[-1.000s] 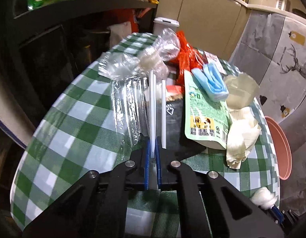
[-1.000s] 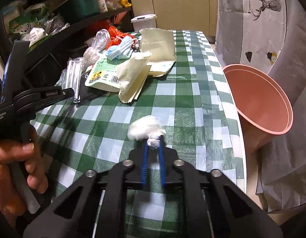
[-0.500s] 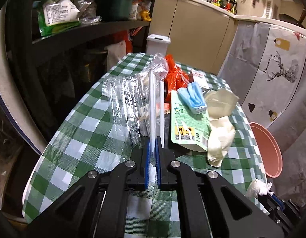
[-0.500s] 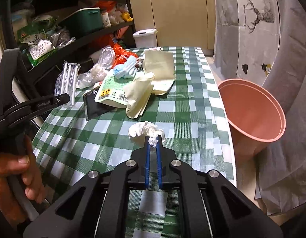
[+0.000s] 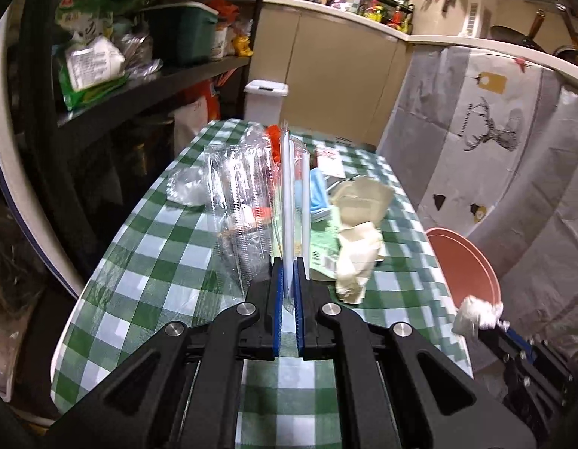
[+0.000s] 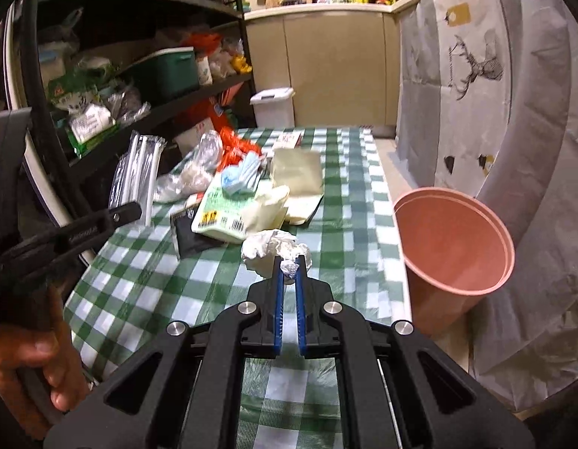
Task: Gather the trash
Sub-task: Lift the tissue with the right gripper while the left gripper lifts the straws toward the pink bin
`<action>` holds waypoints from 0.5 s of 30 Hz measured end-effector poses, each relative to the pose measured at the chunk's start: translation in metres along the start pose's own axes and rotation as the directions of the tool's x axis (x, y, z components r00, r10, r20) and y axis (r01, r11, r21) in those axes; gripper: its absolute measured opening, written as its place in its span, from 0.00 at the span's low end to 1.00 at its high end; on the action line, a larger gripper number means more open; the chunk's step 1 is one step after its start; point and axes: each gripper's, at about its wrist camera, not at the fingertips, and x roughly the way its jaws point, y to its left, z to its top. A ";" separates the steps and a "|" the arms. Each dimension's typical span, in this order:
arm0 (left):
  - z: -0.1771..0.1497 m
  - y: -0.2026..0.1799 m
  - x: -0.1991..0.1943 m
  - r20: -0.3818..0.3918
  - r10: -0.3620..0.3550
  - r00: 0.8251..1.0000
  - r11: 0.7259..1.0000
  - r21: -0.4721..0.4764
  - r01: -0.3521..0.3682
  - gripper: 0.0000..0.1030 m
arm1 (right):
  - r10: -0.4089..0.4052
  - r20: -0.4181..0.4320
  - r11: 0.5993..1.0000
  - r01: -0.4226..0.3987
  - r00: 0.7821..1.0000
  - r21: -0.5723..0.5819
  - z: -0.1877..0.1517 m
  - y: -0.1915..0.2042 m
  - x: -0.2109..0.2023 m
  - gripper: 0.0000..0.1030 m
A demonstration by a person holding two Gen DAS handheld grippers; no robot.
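Both loads came up off the tabletop point(image 6: 146, 269): left tongs point(image 5: 287, 262) clenched on straw packet point(image 5: 251, 202), right tongs point(image 6: 289, 262) gripping tissue wad point(image 6: 268, 249); bin point(image 6: 453, 239) to their right, drop next.

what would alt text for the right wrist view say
The right gripper, jaws shut on a crumpled white tissue, hangs above a green checked table. A pink bin stands at the table's right edge, and wrappers are piled farther back.
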 end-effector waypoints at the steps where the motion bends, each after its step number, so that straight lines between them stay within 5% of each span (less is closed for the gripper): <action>1: 0.001 -0.003 -0.004 0.003 -0.005 1.000 1.000 0.011 0.005 0.05 | -0.003 0.013 1.000 0.003 1.000 0.006 0.003 -0.002 -0.004 0.06; 15: 0.007 -0.069 -0.036 0.033 -0.089 0.996 0.992 0.096 0.085 0.05 | -0.069 0.155 0.998 0.067 0.985 0.014 0.053 -0.046 -0.057 0.06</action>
